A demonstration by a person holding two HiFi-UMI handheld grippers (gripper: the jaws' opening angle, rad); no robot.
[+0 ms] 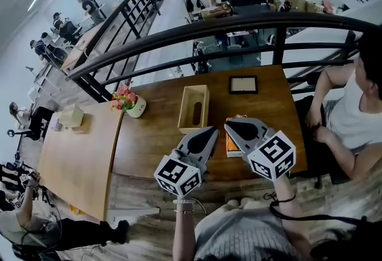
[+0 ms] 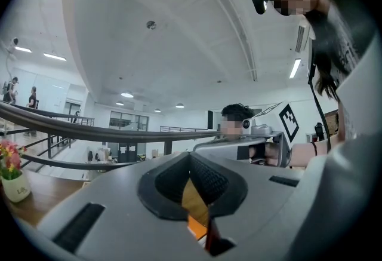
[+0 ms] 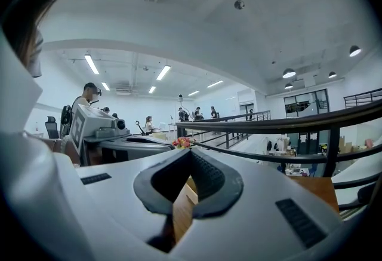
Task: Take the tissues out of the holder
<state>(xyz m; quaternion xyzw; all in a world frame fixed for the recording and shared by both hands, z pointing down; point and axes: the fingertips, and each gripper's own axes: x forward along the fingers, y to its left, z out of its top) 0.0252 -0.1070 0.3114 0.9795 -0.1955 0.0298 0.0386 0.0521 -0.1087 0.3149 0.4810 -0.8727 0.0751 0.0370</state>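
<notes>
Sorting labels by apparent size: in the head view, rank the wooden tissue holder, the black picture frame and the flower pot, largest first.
1. wooden tissue holder, largest.
2-3. flower pot and black picture frame look about alike; not ranked.

Dark wood tabletop w/ a white pot of pink flowers at its left end and a black picture frame lying flat toward the back. Flat orange item at front, poss. a book, partly hidden. Black railing behind. Seated person at right.
</notes>
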